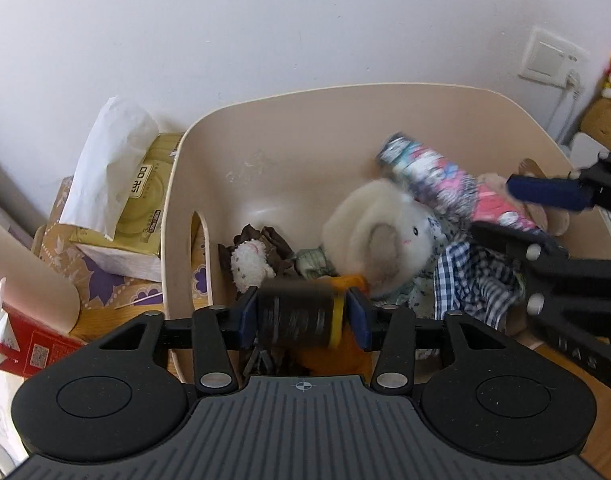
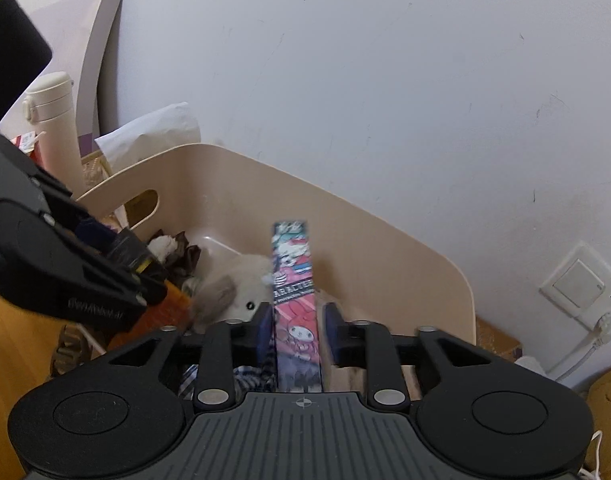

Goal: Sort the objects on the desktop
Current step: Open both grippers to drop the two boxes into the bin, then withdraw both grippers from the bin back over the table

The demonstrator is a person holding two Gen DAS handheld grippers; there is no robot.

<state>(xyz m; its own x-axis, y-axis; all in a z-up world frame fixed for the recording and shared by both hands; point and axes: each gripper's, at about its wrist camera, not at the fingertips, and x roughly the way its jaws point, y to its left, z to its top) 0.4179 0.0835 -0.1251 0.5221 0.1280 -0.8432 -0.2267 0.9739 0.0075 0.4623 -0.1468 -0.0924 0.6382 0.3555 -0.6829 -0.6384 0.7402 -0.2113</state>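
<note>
My left hand-held gripper clamps dark roll; right hand-held gripper pinches cartoon box over bin. Risk: grippers collide, box slips.

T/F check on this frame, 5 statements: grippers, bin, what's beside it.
1. The left hand-held gripper holds a dark cylinder with a yellow band. True.
2. The right hand-held gripper is empty. False: a cartoon-print box stands between its fingers.
3. A white plush rabbit lies in the beige bin. True.
4. The tissue pack sits inside the bin. False: it is outside, by the bin's wall.
5. The bin holds no fabric. False: checked cloth lies in it.
</note>
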